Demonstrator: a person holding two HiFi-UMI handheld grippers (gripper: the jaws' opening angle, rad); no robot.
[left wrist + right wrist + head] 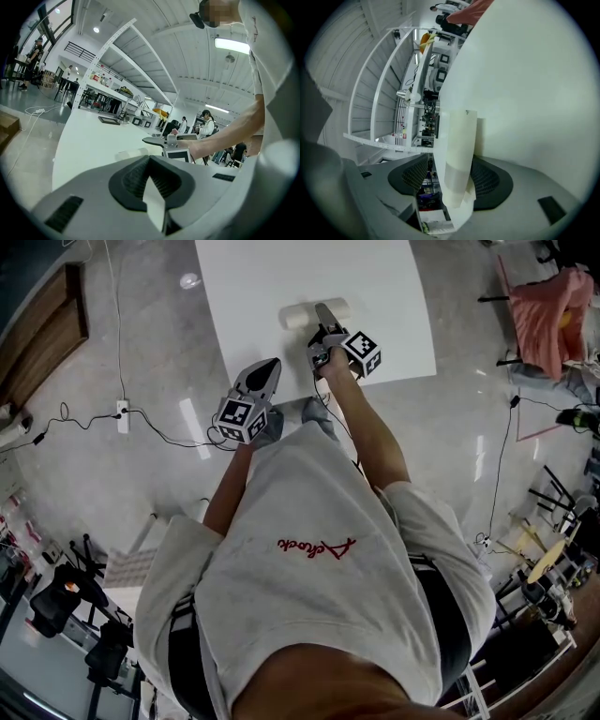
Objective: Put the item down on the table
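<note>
Since the cream roll (302, 315) already lies on the white counter (375, 296), what matters now is how it sits against the right tongs (324, 326). In the head view its long axis runs side to side across the counter. The right tongs reach in from the person's side and cross that axis almost squarely, a little to the right of the roll's middle. The right gripper view shows the roll (459, 145) standing between the two dark pads, with the right tongs (454, 178) spread wide. A strip of background shows between the left pad and the roll, so the pads do not press on it, and it appears to rest on the counter (525, 93) by its own weight.

The left tongs (267, 371) hang at the counter's near edge, well apart from the roll, to its left and closer to the person. In their own view the left tongs (150, 161) are closed at the tips and carry nothing that can be made out. The right hand is therefore the one placed to finish.

As I judge it, the setting down is all but done and the right tongs need only draw back toward the person, along their own line. A roll turns across its long axis, which is that same line, so a pad brushing it on the way out could set it rolling toward the near edge
</note>
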